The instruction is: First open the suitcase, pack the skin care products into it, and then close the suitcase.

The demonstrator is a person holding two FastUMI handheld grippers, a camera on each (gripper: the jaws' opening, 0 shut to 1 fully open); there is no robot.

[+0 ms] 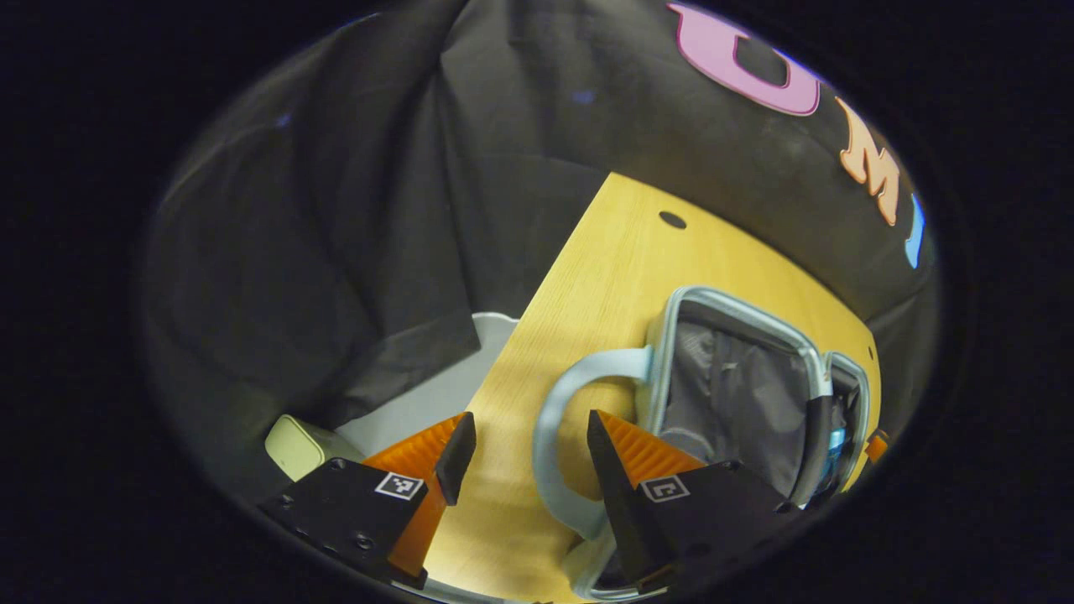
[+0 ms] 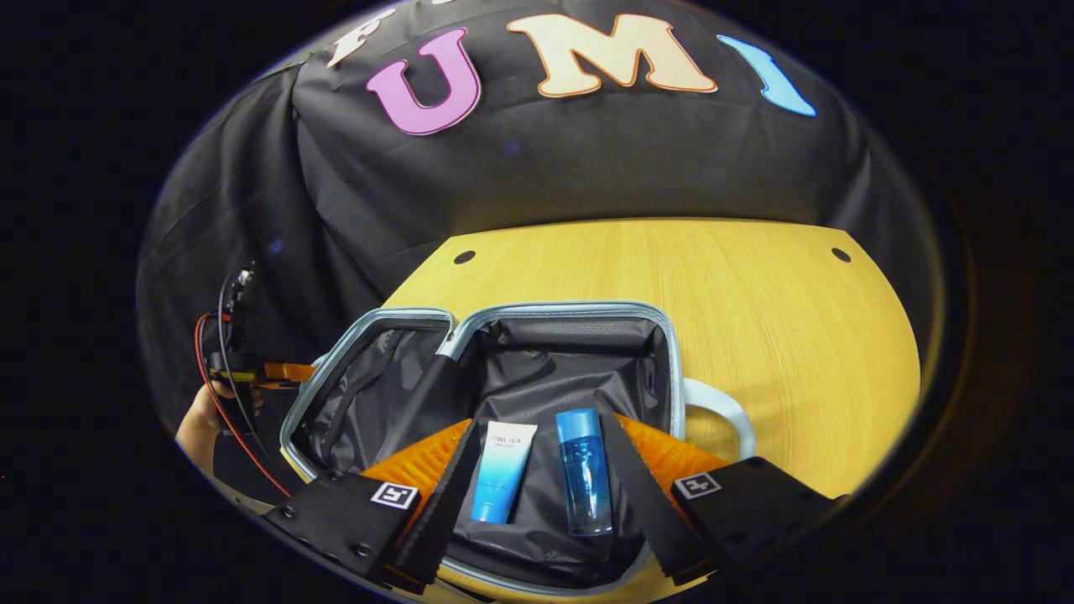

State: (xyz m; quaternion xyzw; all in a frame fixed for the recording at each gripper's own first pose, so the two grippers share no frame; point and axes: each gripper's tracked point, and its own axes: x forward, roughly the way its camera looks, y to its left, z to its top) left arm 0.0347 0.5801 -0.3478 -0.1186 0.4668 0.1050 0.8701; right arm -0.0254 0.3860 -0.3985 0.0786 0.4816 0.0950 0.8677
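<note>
Right tool (image 2: 537, 495) open, empty, over the open suitcase (image 2: 503, 323); tube (image 2: 502, 471) and bottle (image 2: 585, 471) lie between its fingers. Left tool (image 1: 524, 466) open by the handle (image 1: 550, 436), bare surface (image 1: 604, 268) ahead.

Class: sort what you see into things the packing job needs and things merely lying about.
Job: open pale-blue suitcase with grey lining; white-and-blue skincare tube; blue clear bottle.
Lying about: pale cream rounded box; yellow wooden table.
</note>
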